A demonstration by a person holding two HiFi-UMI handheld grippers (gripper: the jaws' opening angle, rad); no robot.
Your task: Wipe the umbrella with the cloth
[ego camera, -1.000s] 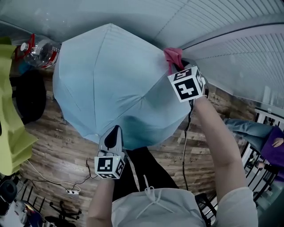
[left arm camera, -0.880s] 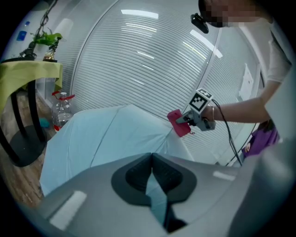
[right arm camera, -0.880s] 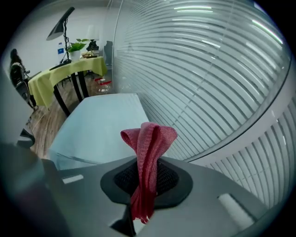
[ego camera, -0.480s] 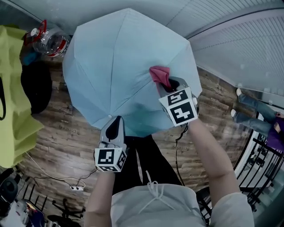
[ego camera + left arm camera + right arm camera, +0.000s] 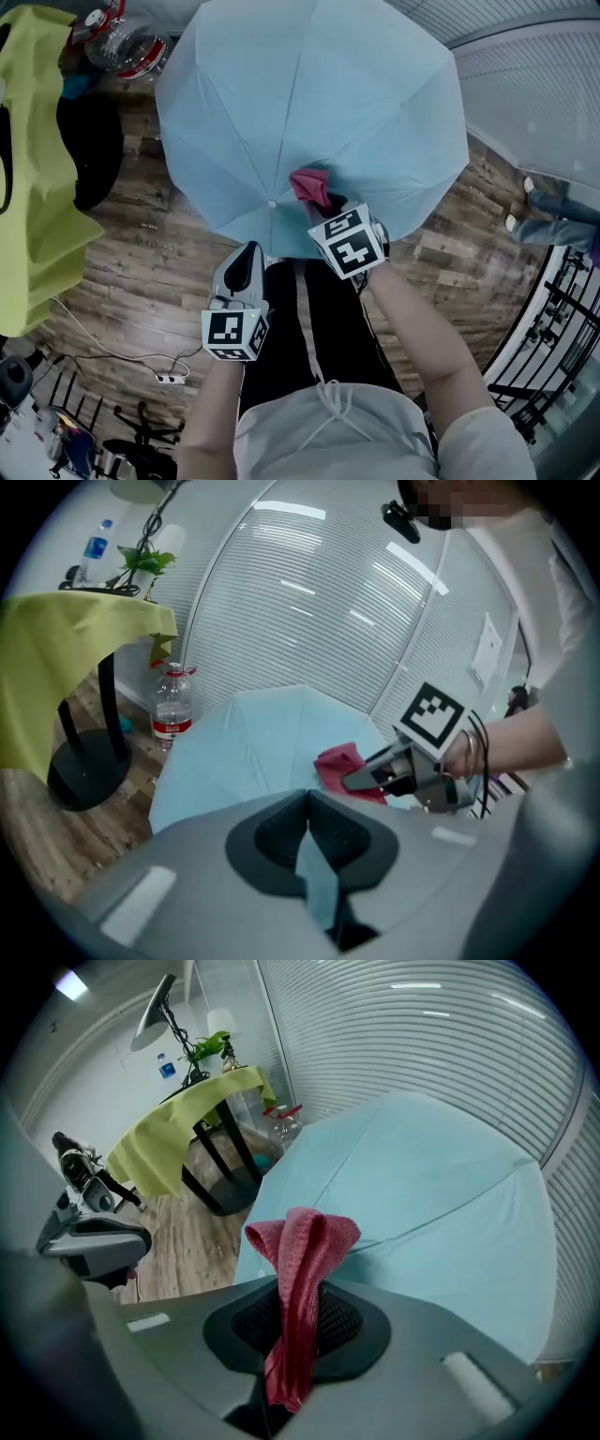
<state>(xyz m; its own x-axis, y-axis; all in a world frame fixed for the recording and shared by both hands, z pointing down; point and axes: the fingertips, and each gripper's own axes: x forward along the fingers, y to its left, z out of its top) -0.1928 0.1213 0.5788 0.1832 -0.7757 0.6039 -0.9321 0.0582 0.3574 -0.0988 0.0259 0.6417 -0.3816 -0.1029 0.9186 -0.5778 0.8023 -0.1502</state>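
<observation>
While the open umbrella (image 5: 319, 103) is kept above the wood floor (image 5: 141, 234), its near rim is pinched in the left tool (image 5: 246, 270), with a strip of blue fabric clamped between the jaws. The red cloth (image 5: 309, 186) is gripped tight in the right tool (image 5: 330, 204) and seems pressed on the canopy close to that rim. Looks like mid-wipe, honestly. Next, the cloth probably needs dragging across another panel, with the canopy kept taut.

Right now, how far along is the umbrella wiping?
Done: the left gripper clamps the rim of the open umbrella, and the right gripper clamps the red cloth. In hand: the cloth lies against the canopy near that rim. Left: unclear, since no panel looks visibly wiped.
</observation>
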